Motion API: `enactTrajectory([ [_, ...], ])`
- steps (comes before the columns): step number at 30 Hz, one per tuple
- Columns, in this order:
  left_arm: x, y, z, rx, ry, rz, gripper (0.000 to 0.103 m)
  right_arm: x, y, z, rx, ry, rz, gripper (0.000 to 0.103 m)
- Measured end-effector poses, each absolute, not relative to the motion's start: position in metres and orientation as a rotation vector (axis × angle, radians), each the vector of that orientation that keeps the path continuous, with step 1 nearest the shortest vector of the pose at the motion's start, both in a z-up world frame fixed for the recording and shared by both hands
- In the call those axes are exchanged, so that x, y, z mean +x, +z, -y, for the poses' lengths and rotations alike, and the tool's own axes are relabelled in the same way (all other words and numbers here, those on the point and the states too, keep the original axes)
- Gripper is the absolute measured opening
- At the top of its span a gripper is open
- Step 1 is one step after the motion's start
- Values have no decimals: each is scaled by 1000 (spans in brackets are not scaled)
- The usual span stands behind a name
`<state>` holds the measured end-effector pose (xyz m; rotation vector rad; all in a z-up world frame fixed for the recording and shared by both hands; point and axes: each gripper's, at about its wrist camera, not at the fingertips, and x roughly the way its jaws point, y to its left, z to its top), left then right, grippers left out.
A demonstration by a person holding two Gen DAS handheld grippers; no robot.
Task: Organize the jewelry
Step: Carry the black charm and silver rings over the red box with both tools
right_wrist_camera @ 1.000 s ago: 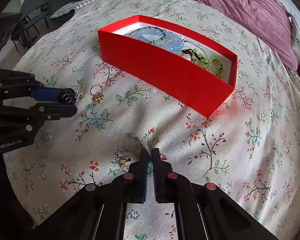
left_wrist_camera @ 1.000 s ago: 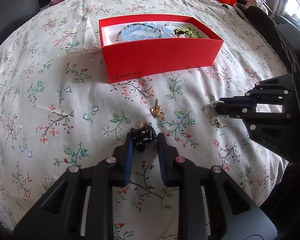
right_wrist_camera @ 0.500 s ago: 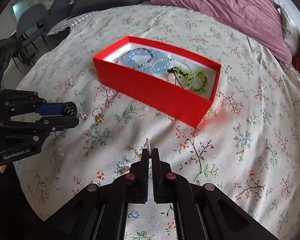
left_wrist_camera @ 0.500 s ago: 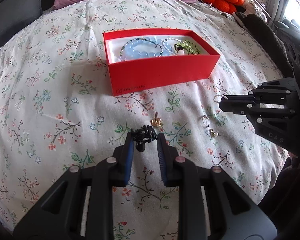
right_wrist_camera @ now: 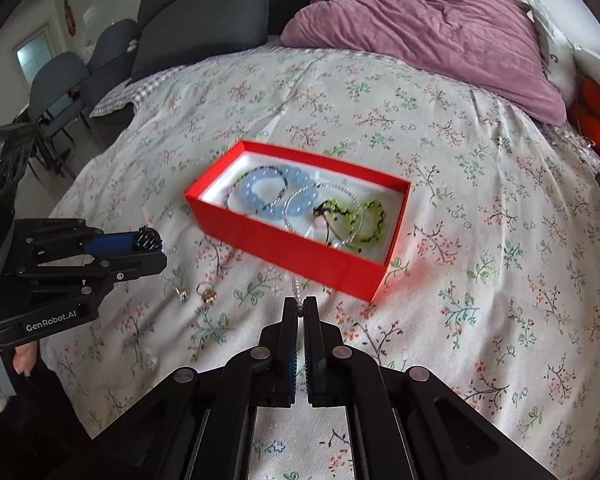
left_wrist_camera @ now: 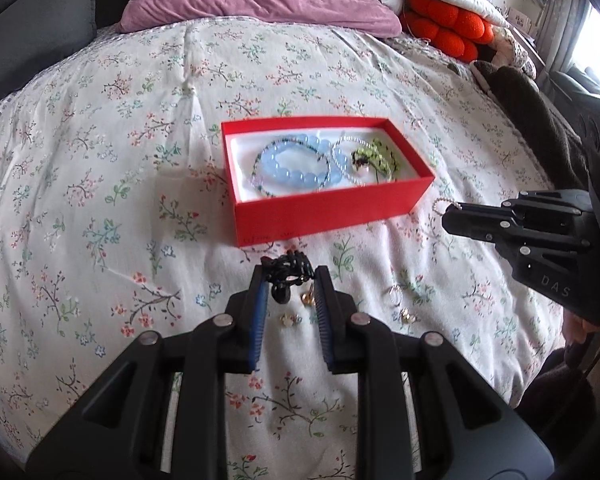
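Both tools rose; pearl strand (right_wrist_camera: 297, 294) mostly hidden.

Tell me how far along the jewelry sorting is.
Partway. Bracelets already lie in the red box. The left gripper holds a black piece; the right gripper pinches a pearl strand. Small gold pieces remain on the bedspread.

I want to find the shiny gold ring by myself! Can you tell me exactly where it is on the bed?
Find the red box on the flowery bedspread. Near its front left end, loose on the cloth, lies the gold ring. A smaller gold earring lies just left of it; the ring is the chunkier one, with a round hoop.
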<state>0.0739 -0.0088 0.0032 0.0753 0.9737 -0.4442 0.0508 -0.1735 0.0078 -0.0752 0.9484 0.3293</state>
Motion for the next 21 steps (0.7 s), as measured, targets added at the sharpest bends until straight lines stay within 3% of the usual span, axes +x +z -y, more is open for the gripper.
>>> enactTrajectory([
  [10, 101, 19, 26, 4, -443, -960, 25, 74, 24, 180, 13, 277, -908, 3],
  [21, 140, 2, 40, -90, -399, -1009, 25, 111, 12, 183, 121, 212, -937, 3],
])
